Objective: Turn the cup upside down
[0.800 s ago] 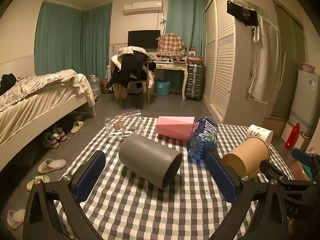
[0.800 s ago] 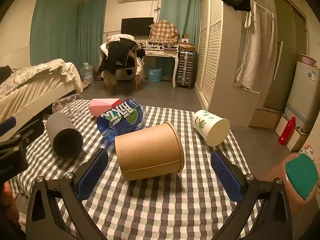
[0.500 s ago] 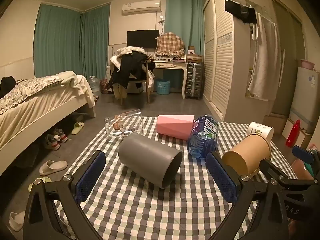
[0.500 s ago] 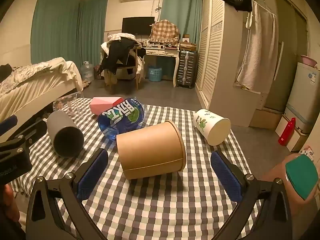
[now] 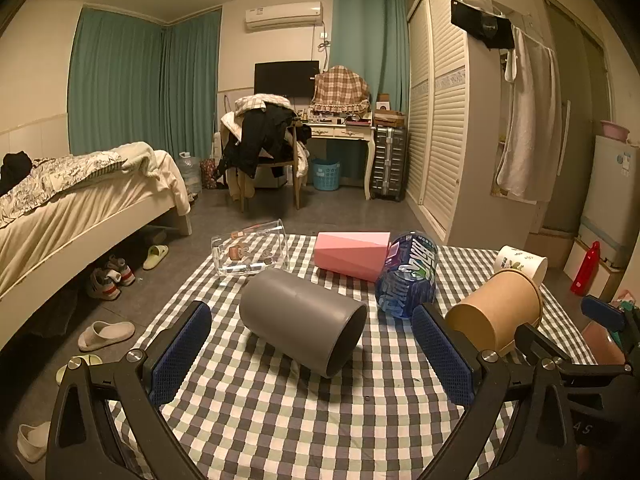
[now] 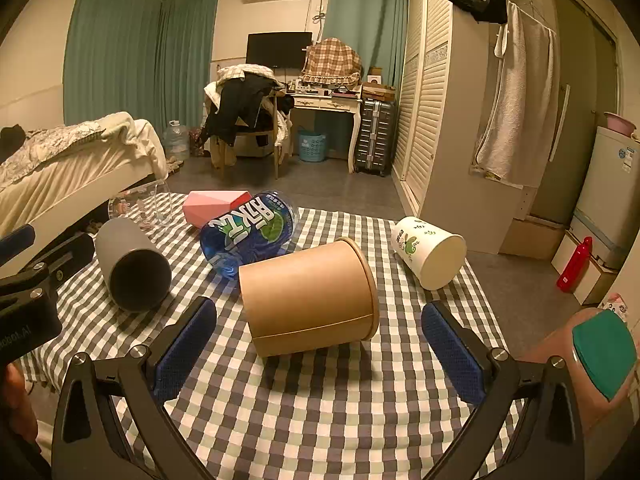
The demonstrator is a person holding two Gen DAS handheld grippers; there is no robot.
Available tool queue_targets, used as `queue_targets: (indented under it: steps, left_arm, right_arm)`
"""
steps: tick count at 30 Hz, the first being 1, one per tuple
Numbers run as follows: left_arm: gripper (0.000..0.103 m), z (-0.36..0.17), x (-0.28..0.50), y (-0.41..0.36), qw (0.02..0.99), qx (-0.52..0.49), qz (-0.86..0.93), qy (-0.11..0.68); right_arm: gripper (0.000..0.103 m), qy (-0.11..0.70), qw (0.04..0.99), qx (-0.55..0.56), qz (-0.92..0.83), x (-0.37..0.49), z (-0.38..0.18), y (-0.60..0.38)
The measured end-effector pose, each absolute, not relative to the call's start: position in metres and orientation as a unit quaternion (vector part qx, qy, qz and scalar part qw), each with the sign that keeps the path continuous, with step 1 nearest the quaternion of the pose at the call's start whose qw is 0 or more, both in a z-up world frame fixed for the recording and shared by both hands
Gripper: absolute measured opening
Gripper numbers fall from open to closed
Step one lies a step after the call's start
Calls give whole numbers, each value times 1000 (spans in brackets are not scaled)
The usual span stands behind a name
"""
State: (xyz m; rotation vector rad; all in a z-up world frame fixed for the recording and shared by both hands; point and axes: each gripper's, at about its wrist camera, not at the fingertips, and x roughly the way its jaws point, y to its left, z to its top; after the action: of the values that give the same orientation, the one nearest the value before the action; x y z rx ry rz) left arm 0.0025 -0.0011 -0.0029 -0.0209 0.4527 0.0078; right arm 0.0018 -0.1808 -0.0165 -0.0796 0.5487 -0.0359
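Observation:
A grey cup (image 5: 302, 322) lies on its side on the checked tablecloth (image 5: 320, 420), just ahead of my open left gripper (image 5: 312, 356); it also shows in the right wrist view (image 6: 132, 266). A brown paper cup (image 6: 310, 294) lies on its side right in front of my open right gripper (image 6: 318, 346); it also shows in the left wrist view (image 5: 494, 310). A white printed paper cup (image 6: 428, 252) lies on its side at the right. Both grippers are empty.
A blue plastic bottle (image 6: 250, 230), a pink cup (image 6: 214, 208) and a clear glass (image 5: 252, 252) lie at the far side of the table. A brown jar with a teal lid (image 6: 600, 354) stands at the right. A bed (image 5: 72, 208) is at the left.
Both grippers have crept slightly forward toward the cups. Nothing on the table has moved and both grippers stay open.

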Motion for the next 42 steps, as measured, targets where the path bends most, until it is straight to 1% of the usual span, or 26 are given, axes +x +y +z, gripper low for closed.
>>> queue_targets:
  steps: [42]
  left_arm:
    - [103,-4,1,4,974,-11,5,227]
  right_arm:
    - [103,273,961,-41,-12,1,-16,-178]
